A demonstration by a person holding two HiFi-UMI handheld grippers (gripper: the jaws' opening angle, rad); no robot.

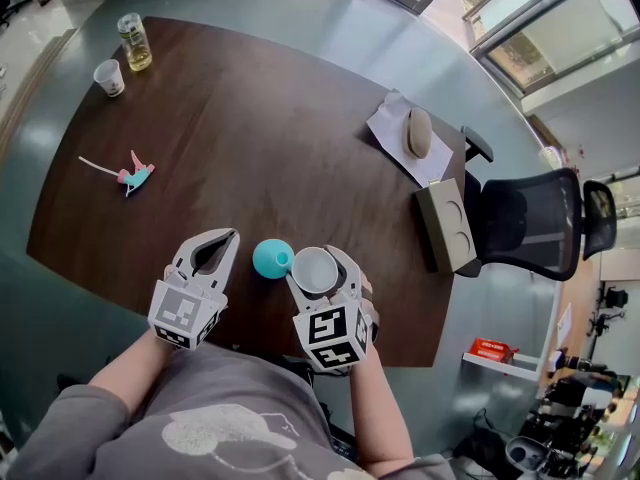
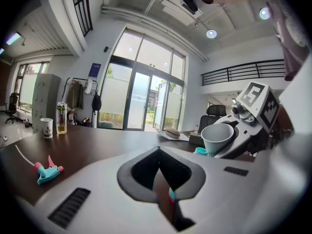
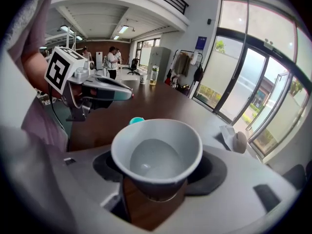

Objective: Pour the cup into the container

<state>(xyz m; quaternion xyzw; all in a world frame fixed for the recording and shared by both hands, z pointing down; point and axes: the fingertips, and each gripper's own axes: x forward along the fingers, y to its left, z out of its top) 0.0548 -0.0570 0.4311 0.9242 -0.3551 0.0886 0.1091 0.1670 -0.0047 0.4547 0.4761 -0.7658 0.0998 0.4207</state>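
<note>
Clasping white cup (image 3: 157, 152) near upright, mouth up, right tool (image 3: 155, 186); left tool (image 2: 159, 152) clenched

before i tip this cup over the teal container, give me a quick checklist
1. Cup gripped between the right gripper jaws: ok.
2. Cup roughly upright, not yet pouring: ok.
3. Teal container standing on the table, close beside the cup: ok.
4. Cup rim over the container: not ok, it is beside it.
5. Container's opening facing up: cannot tell.
6. Left gripper empty and on the container's far side from the cup: ok.
</note>
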